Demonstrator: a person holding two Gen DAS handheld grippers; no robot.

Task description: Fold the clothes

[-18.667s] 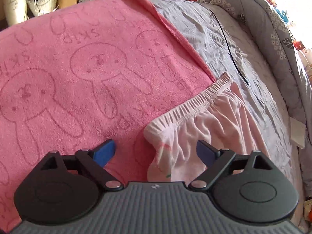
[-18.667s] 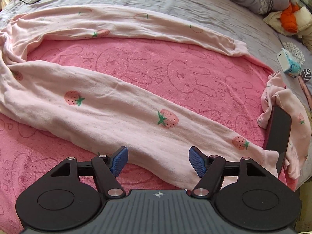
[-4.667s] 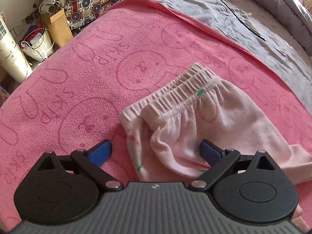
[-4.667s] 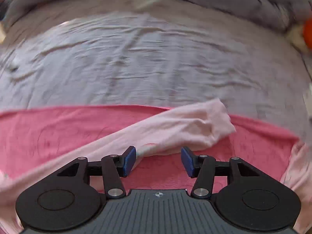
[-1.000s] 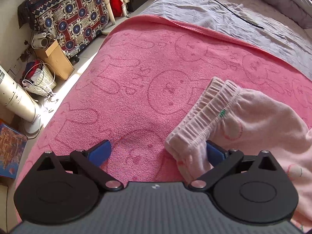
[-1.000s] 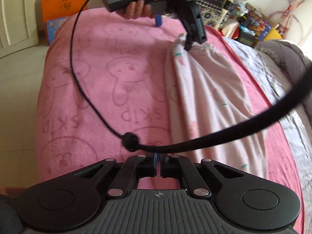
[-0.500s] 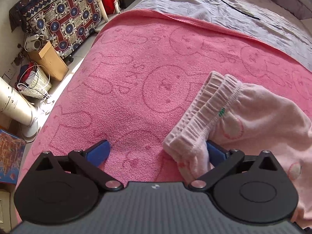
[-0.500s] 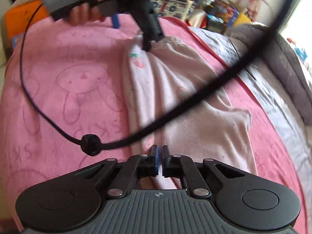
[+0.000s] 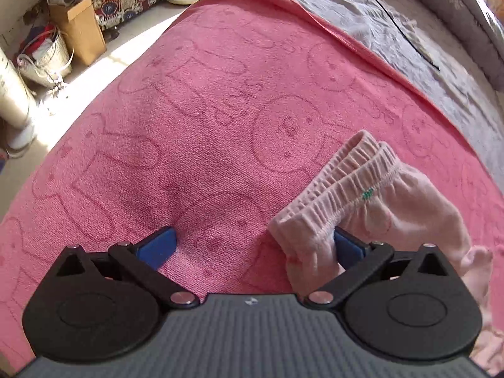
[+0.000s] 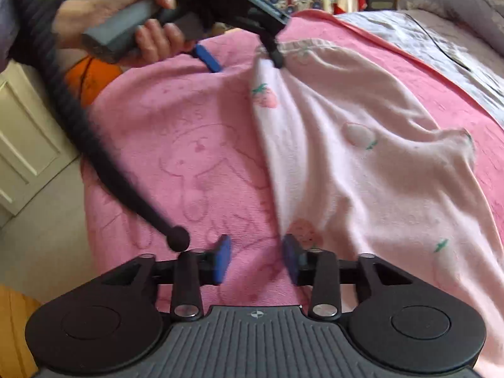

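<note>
Pale pink strawberry-print pants [image 10: 362,163] lie folded lengthwise on a pink bunny towel [image 9: 204,132]. In the left wrist view their elastic waistband [image 9: 346,186] is at the right, and its corner drapes over the right pad of my left gripper [image 9: 252,247]. That gripper is wide open. In the right wrist view my right gripper [image 10: 256,260] is open at the near end of the pants, its right pad touching the fabric edge. The left gripper [image 10: 242,53] shows there too, held by a hand at the waistband.
A grey bedsheet [image 9: 393,31] with a black cable [image 9: 406,34] lies beyond the towel. A cardboard box [image 9: 78,28], a basket [image 9: 44,56] and a patterned cabinet stand on the floor to the left. A black cable [image 10: 94,145] hangs across the right wrist view.
My right gripper has opened from shut and now sits low at the near end of the pants. My left gripper has stayed open at the waistband, shifting slightly.
</note>
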